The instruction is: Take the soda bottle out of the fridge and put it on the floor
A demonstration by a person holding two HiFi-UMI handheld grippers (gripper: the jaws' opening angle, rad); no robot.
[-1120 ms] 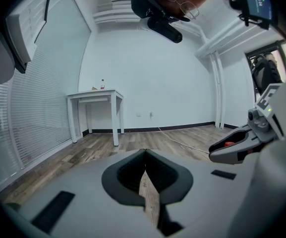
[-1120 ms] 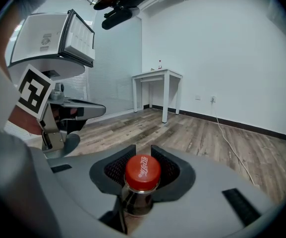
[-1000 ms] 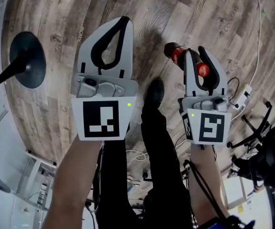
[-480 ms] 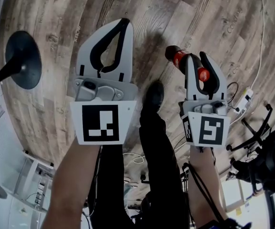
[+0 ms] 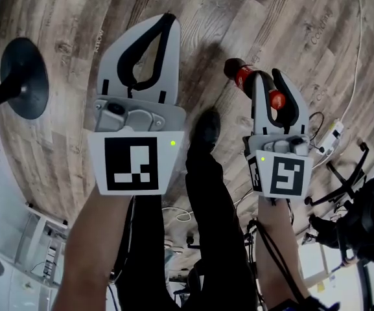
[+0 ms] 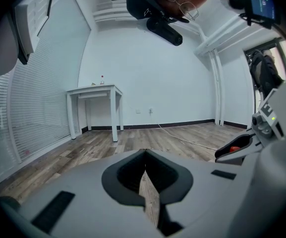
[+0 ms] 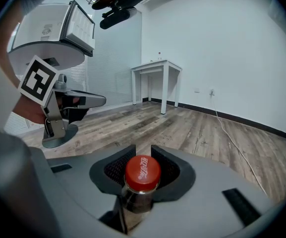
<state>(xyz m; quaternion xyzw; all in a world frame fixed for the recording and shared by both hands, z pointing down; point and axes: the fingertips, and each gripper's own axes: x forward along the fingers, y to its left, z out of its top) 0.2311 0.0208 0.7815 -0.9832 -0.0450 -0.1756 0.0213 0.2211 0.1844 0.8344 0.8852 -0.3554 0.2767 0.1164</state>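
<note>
The soda bottle (image 5: 241,76) has a red cap (image 7: 142,171), a red label and dark drink inside. It hangs over the wood floor (image 5: 284,18) with its body sloping away from me. My right gripper (image 5: 268,76) is shut on the bottle's neck just under the cap, which shows between the dark pads (image 7: 168,168) in the right gripper view. My left gripper (image 5: 167,21) is level with it on the left, its jaws shut tip to tip with nothing in them. In the left gripper view the jaws of the left gripper (image 6: 145,153) meet with only floor beyond.
A black round stand base (image 5: 22,76) sits on the floor at the left. The person's dark trouser leg and shoe (image 5: 206,128) are between the grippers. A white cable (image 5: 354,63), a power strip (image 5: 332,132) and a chair base (image 5: 349,180) lie at the right. A white table (image 6: 95,90) stands by the far wall.
Both grippers have sunk a little toward the floor. The bottle stays held in the right gripper the same way, and the left jaws remain together.
</note>
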